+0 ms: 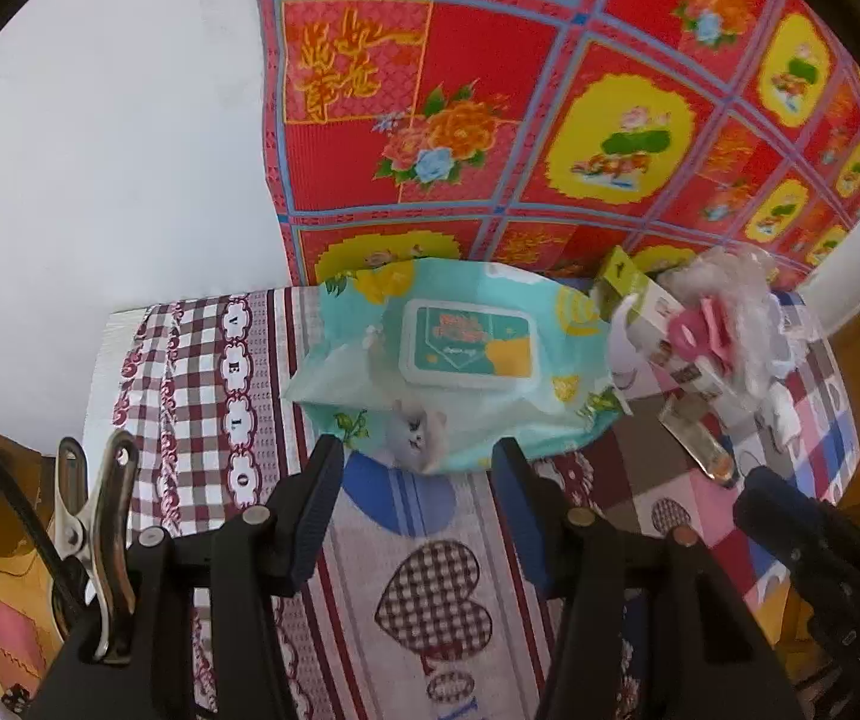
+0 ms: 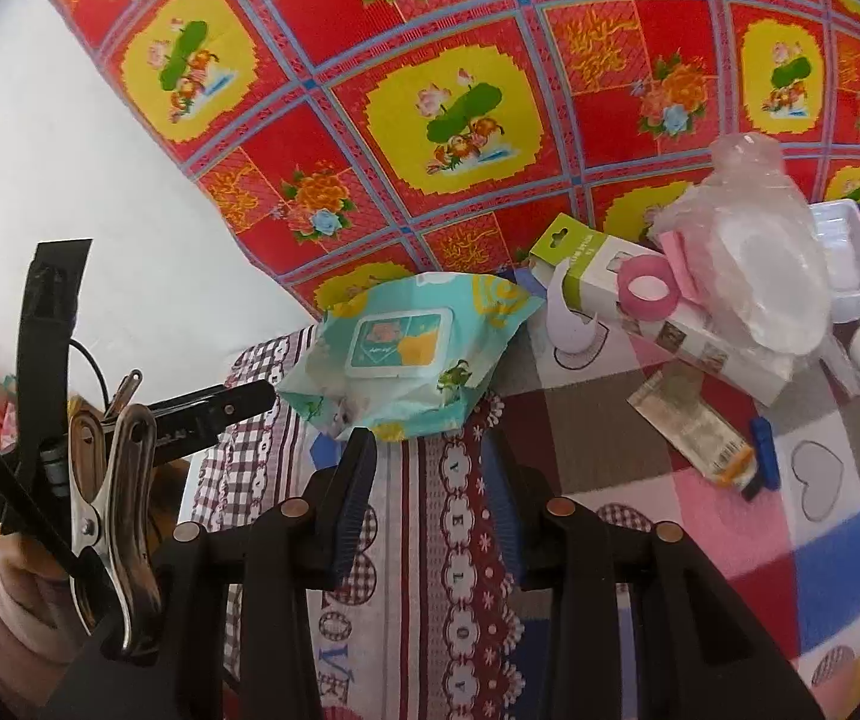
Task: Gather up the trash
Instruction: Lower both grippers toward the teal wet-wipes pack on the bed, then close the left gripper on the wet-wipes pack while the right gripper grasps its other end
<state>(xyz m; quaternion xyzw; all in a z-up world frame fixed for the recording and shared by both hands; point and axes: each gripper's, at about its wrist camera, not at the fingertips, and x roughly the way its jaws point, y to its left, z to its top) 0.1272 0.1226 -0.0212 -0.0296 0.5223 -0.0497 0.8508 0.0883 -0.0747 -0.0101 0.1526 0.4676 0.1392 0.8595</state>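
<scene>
The left tool (image 1: 418, 468) hangs over the table (image 1: 466, 540) with its fingers spread and nothing between them; its tips sit just short of the near edge of the wipes pack (image 1: 460, 354). The right tool (image 2: 430, 456) is likewise spread and empty, its left finger just beside the pack's near corner.

The pack lies by the table's far edge, close to the far left corner, against the red floral cloth (image 1: 490, 90) hanging behind. To its right lies a clutter of trash: a green and white box (image 2: 628, 294) lying tilted, a pink tape roll (image 2: 649, 288) on it, and a crumpled clear bag (image 2: 754, 264) piled over the box's right end. A torn white scrap (image 2: 571, 324) stands between pack and box. Nearer, a flattened sachet (image 2: 694, 426) lies on the cover beside a small blue piece (image 2: 766, 450). A white tray (image 2: 850, 264) sits at the far right.
</scene>
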